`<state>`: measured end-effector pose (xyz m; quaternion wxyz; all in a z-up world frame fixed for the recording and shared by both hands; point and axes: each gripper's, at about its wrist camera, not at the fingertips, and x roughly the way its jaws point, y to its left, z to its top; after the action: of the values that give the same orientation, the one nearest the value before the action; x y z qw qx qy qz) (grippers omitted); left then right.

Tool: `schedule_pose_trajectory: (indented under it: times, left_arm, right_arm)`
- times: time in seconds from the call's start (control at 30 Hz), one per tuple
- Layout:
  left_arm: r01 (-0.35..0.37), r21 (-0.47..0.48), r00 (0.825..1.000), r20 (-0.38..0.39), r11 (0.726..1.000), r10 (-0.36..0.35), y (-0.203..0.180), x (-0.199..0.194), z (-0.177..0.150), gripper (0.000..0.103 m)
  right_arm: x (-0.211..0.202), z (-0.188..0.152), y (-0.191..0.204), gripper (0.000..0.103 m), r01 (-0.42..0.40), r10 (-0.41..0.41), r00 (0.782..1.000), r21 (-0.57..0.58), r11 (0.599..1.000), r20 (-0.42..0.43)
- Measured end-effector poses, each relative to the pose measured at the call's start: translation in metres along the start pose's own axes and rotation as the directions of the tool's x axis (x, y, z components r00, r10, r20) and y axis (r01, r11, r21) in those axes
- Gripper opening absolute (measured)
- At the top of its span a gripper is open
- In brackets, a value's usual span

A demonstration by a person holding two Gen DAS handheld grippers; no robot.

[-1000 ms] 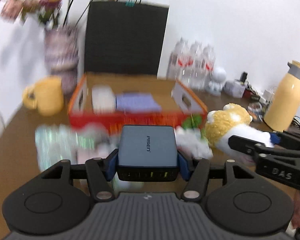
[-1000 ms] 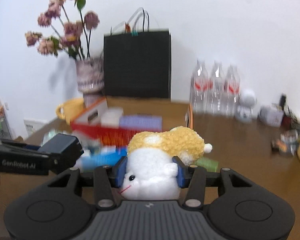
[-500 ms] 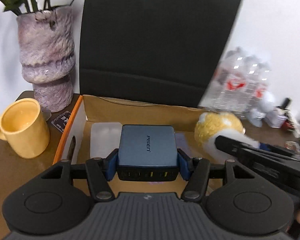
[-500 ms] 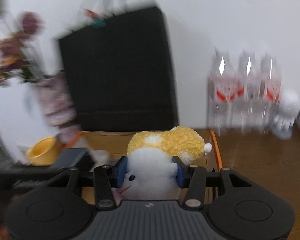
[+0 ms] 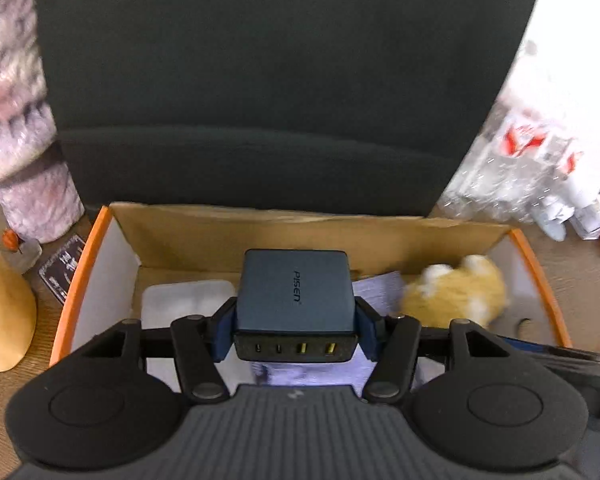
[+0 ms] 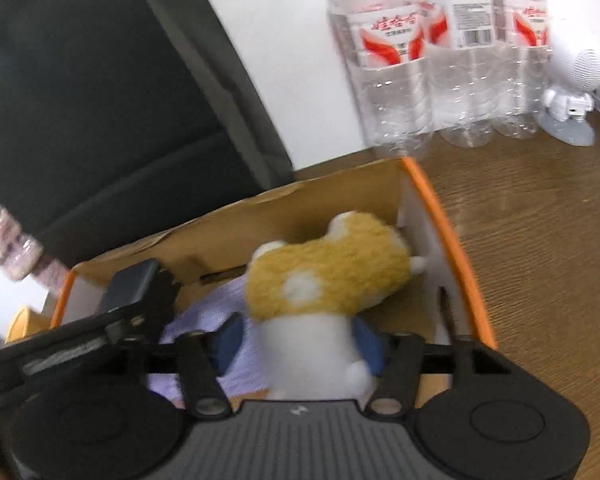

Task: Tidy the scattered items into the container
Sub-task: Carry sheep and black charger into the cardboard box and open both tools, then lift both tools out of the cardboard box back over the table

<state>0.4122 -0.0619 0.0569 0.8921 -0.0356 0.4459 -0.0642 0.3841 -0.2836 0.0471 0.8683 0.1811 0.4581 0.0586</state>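
The room is evenly and softly lit, with no hard shadows on the wooden table (image 6: 540, 240) and only dim shade inside the cardboard box (image 5: 260, 232). The white wall (image 6: 300, 60) looks bright, almost washed out. Both views bend strongly toward their rounded corners, where the picture falls to black. In the left view the charger (image 5: 296, 292) is sharp enough to read its lettering, while the vase (image 5: 16, 120) and the water bottles (image 5: 520, 160) at the edges smear. The plush toy (image 6: 332, 276) is blurred in both views. In the right view small glints sit on the bottles' plastic, and their labels stay fairly legible.
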Motion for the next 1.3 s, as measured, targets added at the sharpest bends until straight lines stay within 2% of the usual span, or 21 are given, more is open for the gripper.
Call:
schedule_pose_trajectory:
  times: [0.1,0.2,0.27,0.33,0.4,0.5,0.57,0.9,1.3]
  left_arm:
    - [0.021,-0.013,0.999,-0.032,1.000,-0.022,0.000,0.015,-0.001,0.060]
    - [0.009,-0.033,1.000,-0.028,0.999,-0.009,0.001,0.019,-0.004,0.073]
    - [-0.019,-0.024,0.999,-0.033,1.000,0.018,0.002,0.016,-0.003,0.077]
    - [-0.038,-0.003,0.999,-0.034,0.999,0.037,0.004,0.005,0.000,0.079]
    - [-0.054,0.021,0.998,-0.024,0.998,0.054,0.007,-0.009,0.005,0.088]
    - [-0.090,0.076,0.996,0.024,0.993,0.089,0.007,-0.037,0.008,0.094]
    - [-0.110,0.107,0.994,0.018,0.988,0.109,0.006,-0.052,0.005,0.094]
    - [-0.103,0.144,0.991,-0.069,0.984,0.114,-0.002,-0.097,-0.024,0.094]
    - [-0.083,0.093,0.995,-0.052,0.992,0.088,0.002,-0.159,-0.076,0.094]
  right_arm:
    - [-0.003,0.005,0.000,0.072,-0.009,0.008,0.999,-0.006,1.000,-0.045]
    - [-0.003,0.006,-0.001,0.073,-0.013,0.013,0.997,-0.005,1.000,-0.075]
    - [-0.004,0.006,0.001,0.076,-0.017,0.017,0.996,-0.001,1.000,-0.089]
    - [-0.003,0.008,0.002,0.080,-0.028,0.027,0.994,-0.001,1.000,-0.110]
    - [-0.006,0.010,0.005,0.087,-0.027,0.025,0.993,-0.015,1.000,-0.112]
    - [-0.015,0.010,0.011,0.087,0.002,-0.007,0.995,-0.054,0.999,-0.100]
    - [-0.022,0.008,0.015,0.087,0.006,-0.013,0.994,-0.065,0.998,-0.106]
    - [-0.068,-0.023,0.030,0.087,0.044,-0.066,0.986,-0.143,0.989,-0.153]
    - [-0.128,-0.071,0.042,0.087,0.050,-0.074,0.990,-0.186,0.981,-0.120]
